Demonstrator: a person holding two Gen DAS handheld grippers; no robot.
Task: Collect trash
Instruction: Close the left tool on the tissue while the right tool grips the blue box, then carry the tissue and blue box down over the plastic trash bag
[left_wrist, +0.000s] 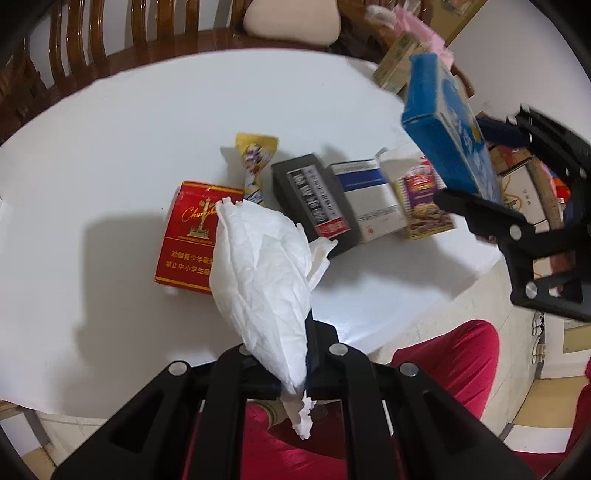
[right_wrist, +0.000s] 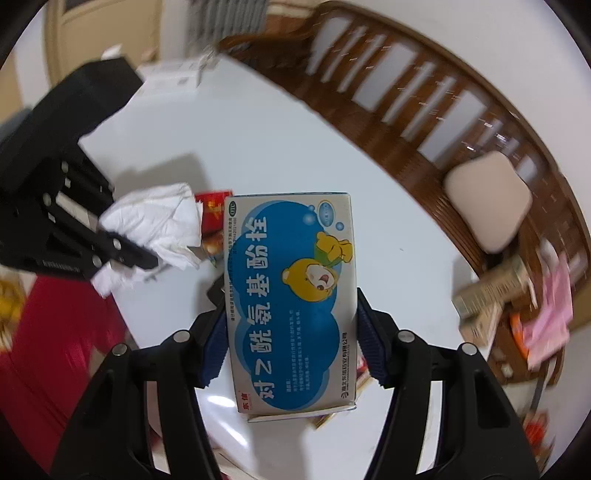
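Observation:
My left gripper (left_wrist: 301, 321) is shut on a crumpled white tissue (left_wrist: 262, 280), held above the white round table (left_wrist: 110, 147); the same tissue (right_wrist: 159, 225) and left gripper (right_wrist: 144, 260) appear at the left of the right wrist view. My right gripper (right_wrist: 291, 332) is shut on a blue-and-white medicine box with a cartoon bear (right_wrist: 291, 295), lifted off the table; that blue box (left_wrist: 447, 125) shows at the upper right of the left wrist view. On the table lie a red cigarette pack (left_wrist: 188, 236), a yellow wrapper (left_wrist: 255, 162), a black box (left_wrist: 310, 192), a white-and-blue pack (left_wrist: 369, 199) and a purple-yellow box (left_wrist: 424, 199).
Wooden chairs (left_wrist: 92, 44) ring the far side of the table, one with a beige cushion (right_wrist: 487, 199). Cartons and pink items (right_wrist: 517, 302) crowd the table's far edge. A person's red trousers (left_wrist: 454, 362) are just below the near table edge.

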